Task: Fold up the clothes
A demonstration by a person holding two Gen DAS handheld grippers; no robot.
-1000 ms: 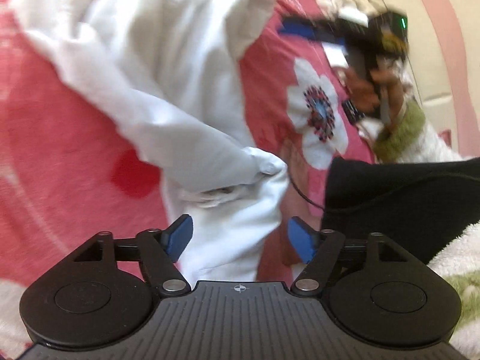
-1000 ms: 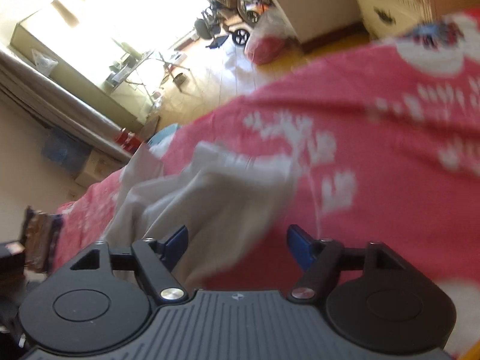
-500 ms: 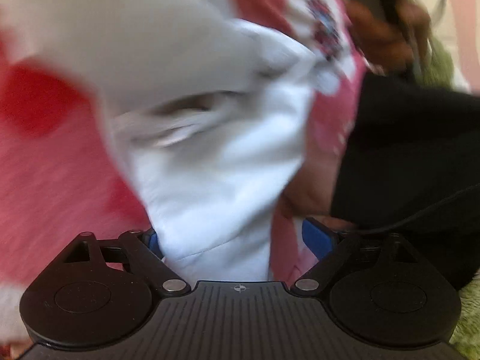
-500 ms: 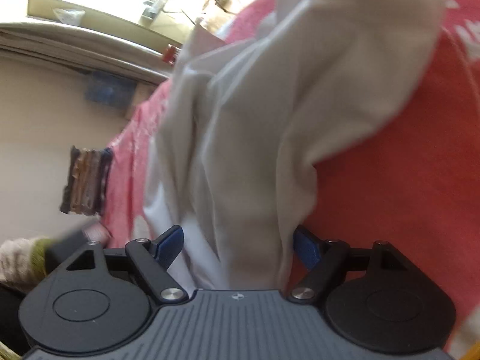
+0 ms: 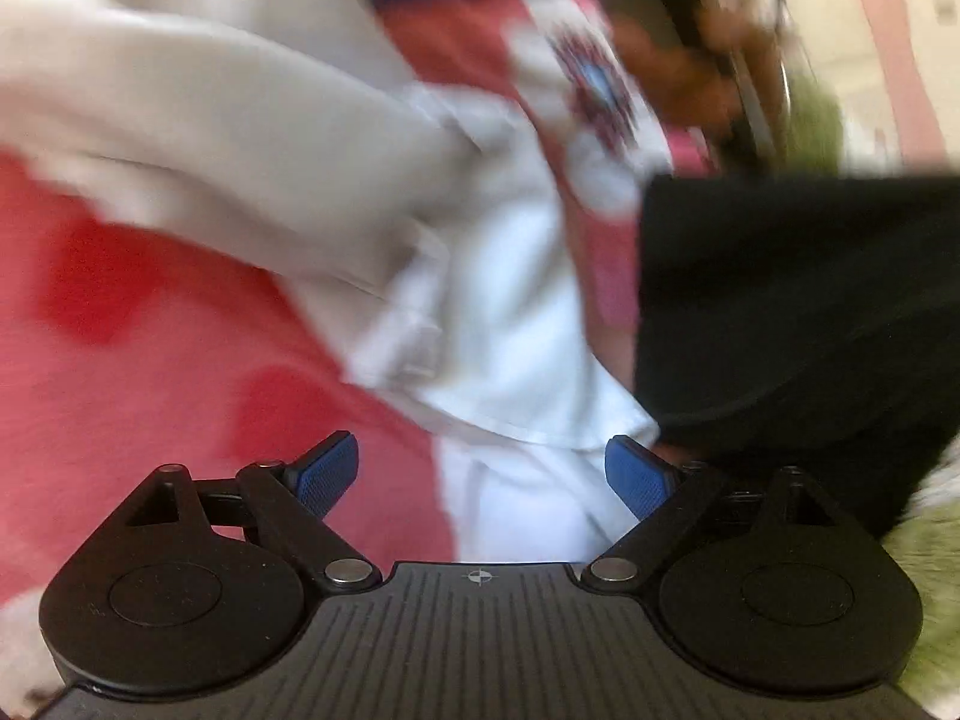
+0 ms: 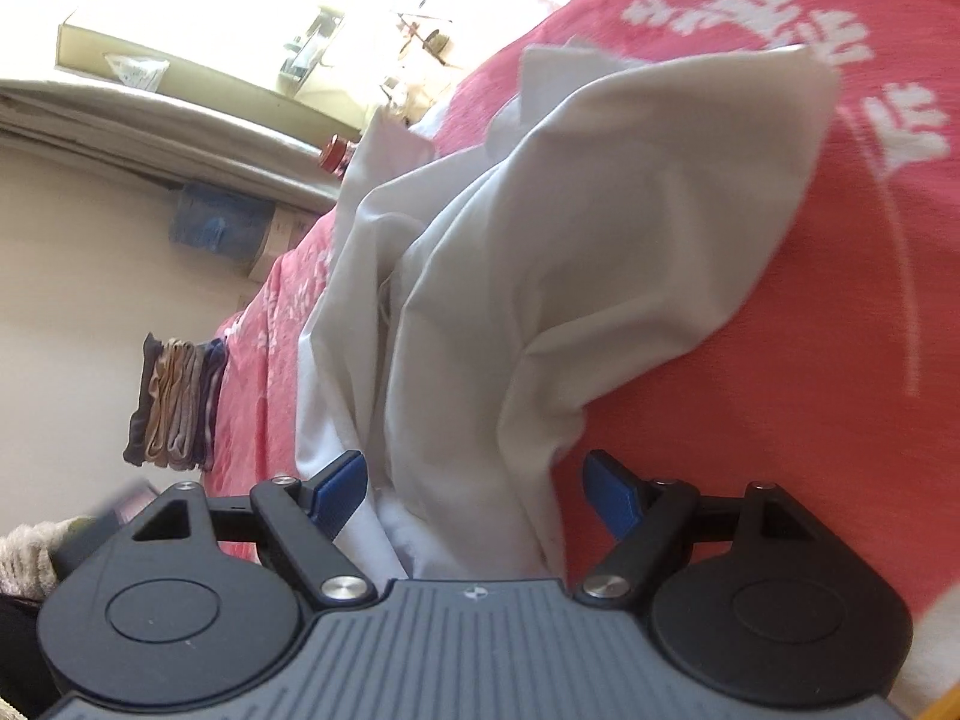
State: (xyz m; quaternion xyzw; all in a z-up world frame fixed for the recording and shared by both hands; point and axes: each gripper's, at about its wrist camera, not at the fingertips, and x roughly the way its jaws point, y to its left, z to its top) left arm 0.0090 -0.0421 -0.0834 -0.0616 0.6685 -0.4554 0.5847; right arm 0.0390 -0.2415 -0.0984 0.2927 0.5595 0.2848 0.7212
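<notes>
**Both tools wide over the white garment**

Nearest in the left wrist view: left tool spread wide, blue pads clear of the cloth, nothing gripped — jaws just opened further, with the hem of the white garment lying loose between them. Spread on the red flowered bedcover, blurred. Just right of the garment, a black cloth. Farther back, a hand, smeared by blur.

Nearest in the right wrist view: right tool likewise wide apart, holding nothing — a bunched fold of the same garment rising between the pads, not pinched. Behind, the bedcover with white sprigs. Far left against the wall, a stack of folded clothes; beyond, a bright, washed-out room.
</notes>
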